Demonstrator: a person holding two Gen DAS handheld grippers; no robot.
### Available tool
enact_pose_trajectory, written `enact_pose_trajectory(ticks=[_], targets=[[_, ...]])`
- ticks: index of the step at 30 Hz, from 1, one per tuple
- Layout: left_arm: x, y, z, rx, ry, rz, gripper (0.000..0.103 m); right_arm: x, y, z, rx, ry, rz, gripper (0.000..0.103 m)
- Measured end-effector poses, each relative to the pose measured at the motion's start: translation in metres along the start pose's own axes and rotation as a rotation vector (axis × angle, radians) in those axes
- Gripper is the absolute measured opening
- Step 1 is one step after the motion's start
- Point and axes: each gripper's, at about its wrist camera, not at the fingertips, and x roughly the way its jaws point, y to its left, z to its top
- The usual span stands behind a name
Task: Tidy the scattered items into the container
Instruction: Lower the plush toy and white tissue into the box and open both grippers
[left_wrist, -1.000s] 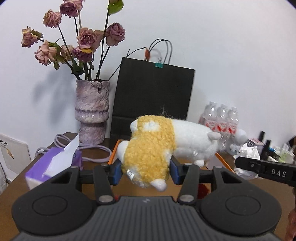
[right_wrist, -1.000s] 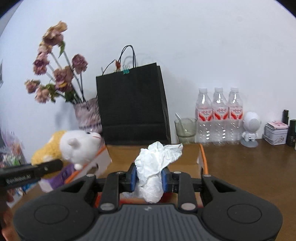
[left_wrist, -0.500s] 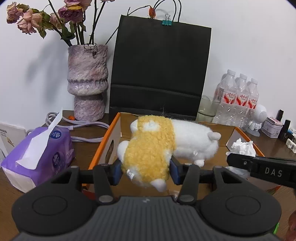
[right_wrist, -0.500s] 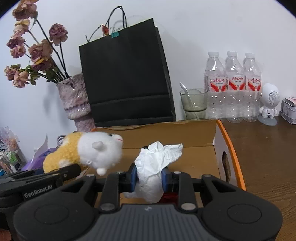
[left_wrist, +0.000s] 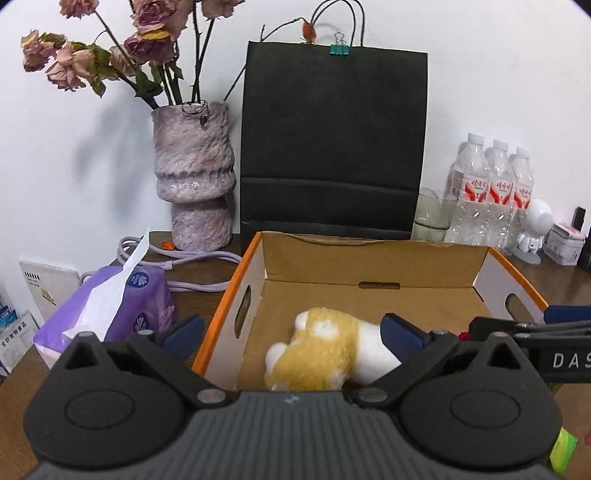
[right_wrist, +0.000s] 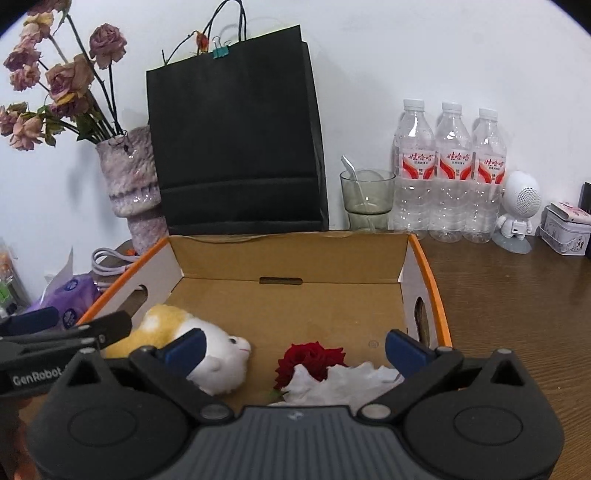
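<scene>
While both pairs of jaws are opening wide, nothing is pressed between the pads: the left gripper (left_wrist: 291, 334) stands spread over the plush toy (left_wrist: 325, 354), which lies on the floor of the cardboard box (left_wrist: 369, 254) at lower centre of the left wrist view, and the right gripper (right_wrist: 295, 349) stands spread over the crumpled tissue (right_wrist: 343, 382), which lies low in the right wrist view beside a red rose (right_wrist: 312, 360), also inside the box. Judging from this, the drop is done for these pieces, and the risks lie in pulling away. A blue pad sits close beside the toy's white end, so a careless lift could snag the fur and drag the toy back toward the orange-edged wall. The two tools are crowded together, the left one's dark finger showing at the left edge of the right wrist view, so they might knock each other while backing out. The tissue is light and could cling to a pad or blow out. Counted: one plush toy, one tissue wad, one red rose, one box; behind it one black paper bag (right_wrist: 236, 140), one vase of dried roses (left_wrist: 194, 177), three water bottles (right_wrist: 448, 170), one glass with a spoon (right_wrist: 365, 195), one small white robot figure (right_wrist: 517, 210), one tin (right_wrist: 565, 229); at left, one purple tissue pack (left_wrist: 110, 310).
</scene>
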Motion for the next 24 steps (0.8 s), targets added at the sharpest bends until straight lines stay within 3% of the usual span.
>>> enact_pose_trajectory(ticks=[14,24], targets=[[-0.002,0.001,0.000,-0.008,-0.003,-0.007,0.103,-0.003,0.000,0.000,-0.003,0.002,0.000,0.103],[-0.025,0.013,0.010,-0.032,-0.052,-0.033,0.103,-0.017,0.001,0.003,-0.026,-0.010,0.009,0.103]])
